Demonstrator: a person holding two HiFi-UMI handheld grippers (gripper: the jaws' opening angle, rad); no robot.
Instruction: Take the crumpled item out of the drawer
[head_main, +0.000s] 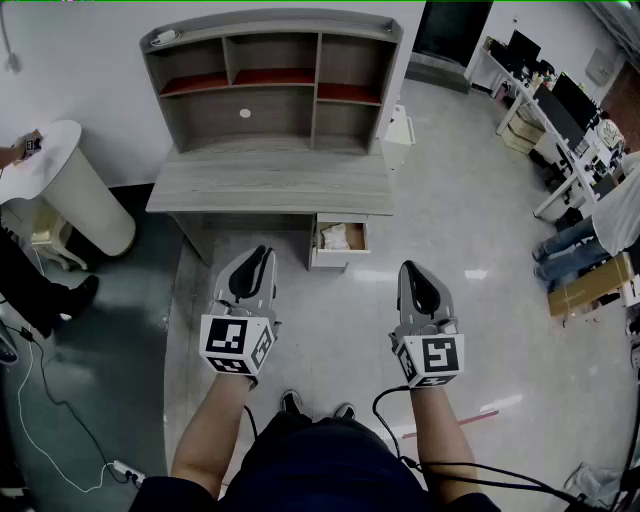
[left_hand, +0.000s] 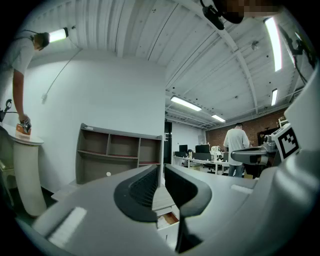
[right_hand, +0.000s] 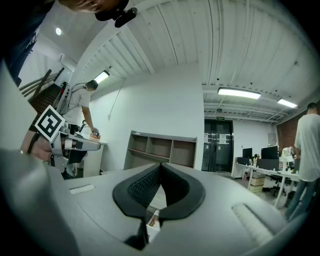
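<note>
A grey desk (head_main: 270, 180) with a shelf hutch stands ahead of me. Its small drawer (head_main: 352, 240) under the right end is pulled out. A crumpled white item (head_main: 334, 236) lies inside it. My left gripper (head_main: 262, 254) is held level over the floor, short of the desk and left of the drawer; its jaws stand a narrow gap apart with nothing between them. My right gripper (head_main: 409, 270) is level to the right of the drawer, shut and empty. In the left gripper view the drawer (left_hand: 171, 218) shows below the left gripper (left_hand: 163, 168). The right gripper (right_hand: 161, 166) has its tips touching.
A round white table (head_main: 58, 175) stands at the left with a person beside it. Cables (head_main: 40, 400) run over the floor at the lower left. Office desks with monitors (head_main: 560, 100), a cardboard box (head_main: 590, 285) and another person fill the right side.
</note>
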